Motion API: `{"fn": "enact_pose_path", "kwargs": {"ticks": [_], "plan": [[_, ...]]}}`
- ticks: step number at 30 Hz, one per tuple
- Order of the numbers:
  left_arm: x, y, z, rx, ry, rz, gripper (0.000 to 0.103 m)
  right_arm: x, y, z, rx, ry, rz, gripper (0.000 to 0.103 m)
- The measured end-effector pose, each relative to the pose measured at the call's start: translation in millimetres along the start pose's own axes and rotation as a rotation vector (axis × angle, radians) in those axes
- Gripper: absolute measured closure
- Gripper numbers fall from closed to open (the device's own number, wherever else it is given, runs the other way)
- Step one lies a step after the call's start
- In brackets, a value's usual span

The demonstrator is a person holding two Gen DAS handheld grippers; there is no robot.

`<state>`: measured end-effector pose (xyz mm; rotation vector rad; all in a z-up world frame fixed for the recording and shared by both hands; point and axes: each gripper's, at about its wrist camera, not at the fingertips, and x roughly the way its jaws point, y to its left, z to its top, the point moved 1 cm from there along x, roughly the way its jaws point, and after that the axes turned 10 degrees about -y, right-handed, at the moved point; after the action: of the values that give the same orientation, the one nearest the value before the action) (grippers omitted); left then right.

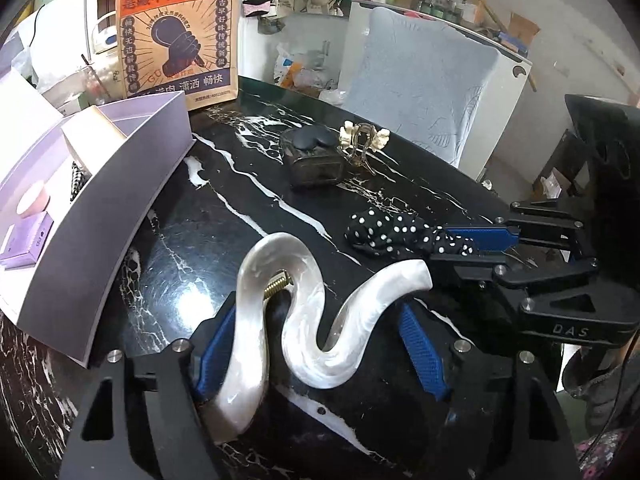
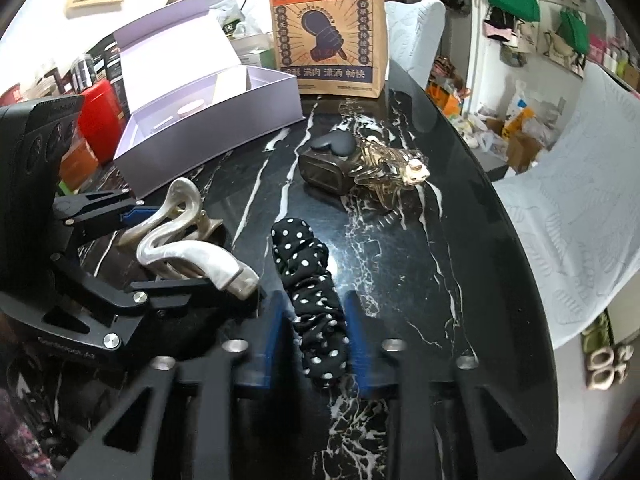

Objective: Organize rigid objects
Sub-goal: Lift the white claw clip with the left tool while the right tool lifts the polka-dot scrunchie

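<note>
left hand-held gripper [image 1: 320, 344]: jaws around pearly wavy hair clip [image 1: 280, 312], grip unclear | right hand-held gripper [image 2: 316, 336]: clamped on polka-dot scrunchie [image 2: 312, 280] | both on tabletop [image 2: 400, 240]; lilac box [image 1: 100, 216] left of the left one

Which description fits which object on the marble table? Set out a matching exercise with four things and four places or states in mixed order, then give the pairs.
Things
1. pearly wavy hair clip
2. polka-dot scrunchie
3. lavender box
4. printed paper bag

Descriptions
A. standing upright at the table's far edge
B. between the right gripper's fingers
C. lid open, small items inside
D. between the left gripper's fingers

Pairs: 1-D, 2-B, 3-C, 4-A
</note>
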<state>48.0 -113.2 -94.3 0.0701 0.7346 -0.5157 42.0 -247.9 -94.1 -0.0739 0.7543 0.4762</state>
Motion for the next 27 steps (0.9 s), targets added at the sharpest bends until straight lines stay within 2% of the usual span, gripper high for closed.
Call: {"fn": "enact_pose_path", "kwargs": {"ticks": [3, 11, 16, 27], "plan": [[-0.9, -0.5, -0.7, 0.003, 0.006, 0.015, 0.027, 0.2, 0.0, -0.1, 0.010, -0.004, -0.007, 0.086], [-5.9, 10.6, 1.3, -0.055, -0.003, 0.018, 0.027, -4.7, -7.7, -1.4, 0.096, -0.015, -0.002, 0.086], [-12.5, 13.2, -1.3, -0.063, -0.016, 0.023, 0.027, -9.4, -2.3, 1.9, 0.086, -0.024, -0.007, 0.086], [-35.8, 32.4, -6.3, -0.124, -0.036, 0.057, 0.027, -5.7, 22.6, 9.2, 0.074, -0.028, 0.039, 0.086]]}}
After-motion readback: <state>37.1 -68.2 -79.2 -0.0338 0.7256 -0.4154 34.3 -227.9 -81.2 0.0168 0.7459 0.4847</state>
